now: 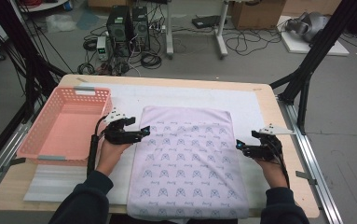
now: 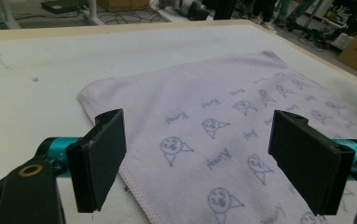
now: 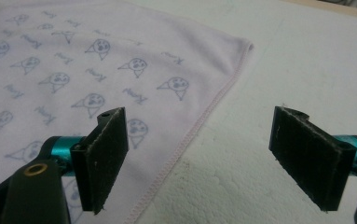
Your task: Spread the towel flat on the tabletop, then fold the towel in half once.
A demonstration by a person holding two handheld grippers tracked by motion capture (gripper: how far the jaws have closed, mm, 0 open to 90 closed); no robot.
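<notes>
Towel [image 1: 188,161] lies flat, centre to lower centre of the high view, on a white mat [image 1: 255,105] over the table [image 1: 291,186]. Left gripper [image 1: 144,132] at the towel's left edge, jaws spread wide, nothing between them. Right gripper [image 1: 238,146] at the towel's right edge, also released, gripping nothing. Pink basket [image 1: 36,142] at left, just beside the left gripper.

Even, soft light; mild blur
</notes>
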